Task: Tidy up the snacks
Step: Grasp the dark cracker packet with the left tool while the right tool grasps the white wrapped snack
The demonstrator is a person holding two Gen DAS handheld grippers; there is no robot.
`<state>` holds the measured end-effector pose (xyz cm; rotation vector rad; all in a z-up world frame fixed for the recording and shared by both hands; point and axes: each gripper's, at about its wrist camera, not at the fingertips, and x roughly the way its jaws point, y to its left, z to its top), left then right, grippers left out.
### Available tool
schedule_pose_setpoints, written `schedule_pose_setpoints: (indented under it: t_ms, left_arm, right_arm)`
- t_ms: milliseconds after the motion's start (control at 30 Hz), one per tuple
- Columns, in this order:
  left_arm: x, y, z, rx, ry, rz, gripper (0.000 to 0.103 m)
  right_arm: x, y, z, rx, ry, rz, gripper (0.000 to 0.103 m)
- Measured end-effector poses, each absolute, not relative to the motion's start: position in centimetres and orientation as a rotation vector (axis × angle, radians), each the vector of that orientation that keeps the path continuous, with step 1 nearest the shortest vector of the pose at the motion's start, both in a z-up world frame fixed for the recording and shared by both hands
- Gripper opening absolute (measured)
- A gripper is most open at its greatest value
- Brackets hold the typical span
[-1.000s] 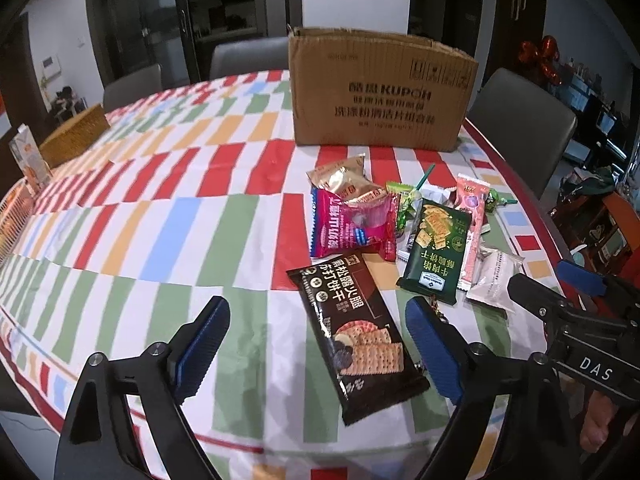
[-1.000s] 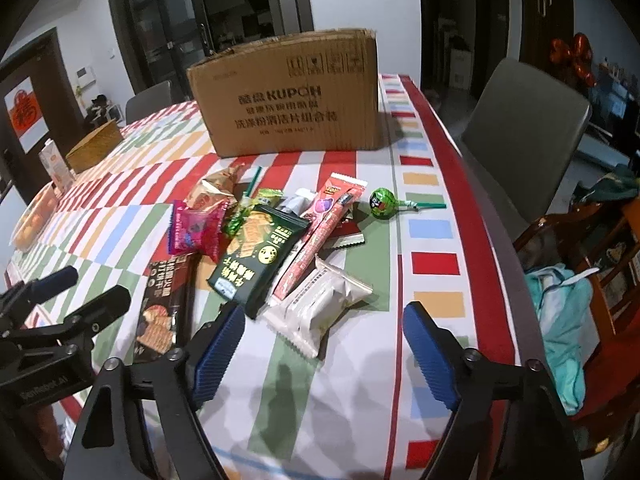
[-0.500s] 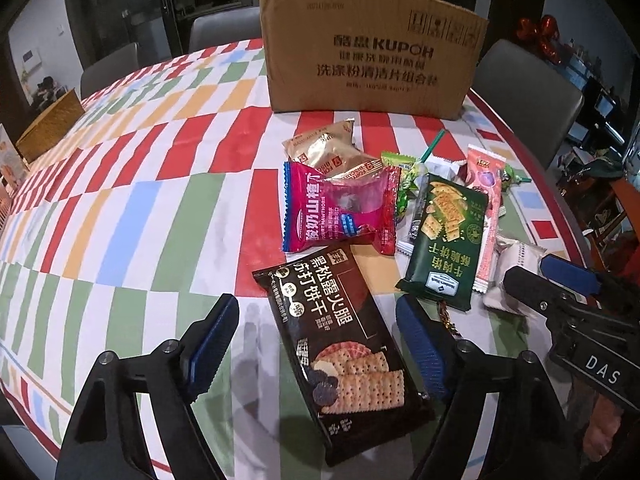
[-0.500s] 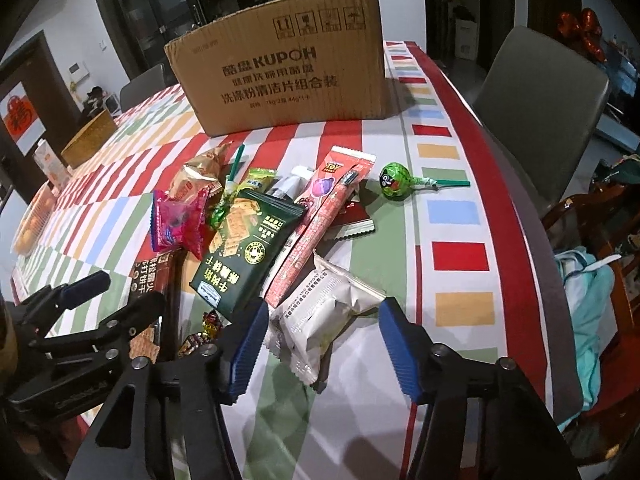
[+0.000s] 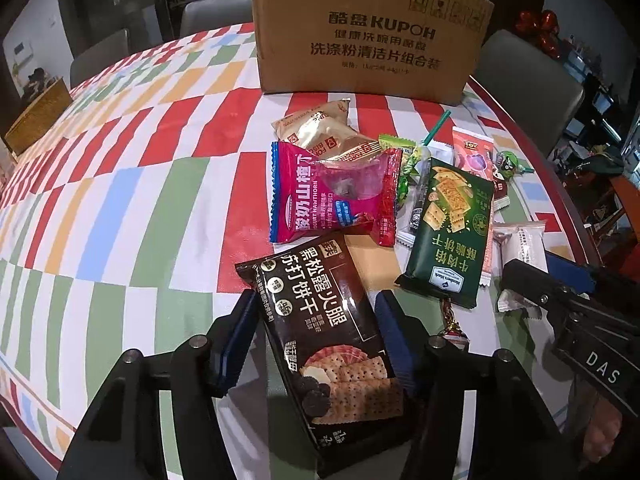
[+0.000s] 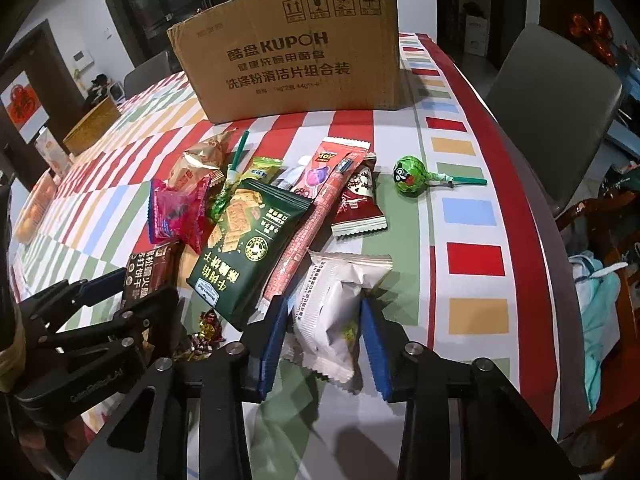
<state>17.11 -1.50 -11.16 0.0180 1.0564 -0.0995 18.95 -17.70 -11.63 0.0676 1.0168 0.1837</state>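
Note:
Snacks lie in a heap on the striped tablecloth (image 5: 120, 200) before a cardboard box (image 5: 368, 40). My left gripper (image 5: 318, 320) straddles a dark cracker pack (image 5: 320, 340) lying flat. Its jaws are closing, and the pads (image 5: 240, 344) stand right at the pack's long edges without deforming it. My right gripper (image 6: 323, 312) is also closing, around a white packet (image 6: 336, 304) that bunches up between its blue pads (image 6: 374, 344). A green cracker pack (image 6: 244, 248) and a pink hawthorn bag (image 5: 332, 200) lie just beyond.
A green lollipop (image 6: 408, 176), a long pink stick pack (image 6: 316, 200) and a dark red sachet (image 6: 358, 204) lie further right. Small wrapped candies (image 6: 208, 324) sit between the grippers. The table edge (image 6: 532, 220) and a grey chair (image 6: 552, 92) are to the right.
Both grippers have come down and forward over the snacks. The left jaws narrowed around the dark cracker pack, and the right jaws narrowed onto the white packet, which now looks squeezed.

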Motion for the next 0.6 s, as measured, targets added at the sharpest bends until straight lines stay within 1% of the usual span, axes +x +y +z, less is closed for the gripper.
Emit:
schedule_pose_setpoints:
  t_ms: [133,200,600]
  left_arm:
    - [16.8,-1.4,-10.9,0.009,1.048,-0.106,0.054]
    - [16.5,-1.3,-10.7,0.003,1.042,-0.109,0.053]
    - [15.4,-0.8,-7.2,-0.001,0.945,-0.125,0.051]
  right_arm:
    - [18.7,-17.8,-11.4,0.061,1.009,0.178,0.033]
    - [18.5,-17.8,-11.2,0.057,1.006,0.177,0.032]
    - [17.3,-17.5,-8.5,0.023,0.924,0.19,0.031]
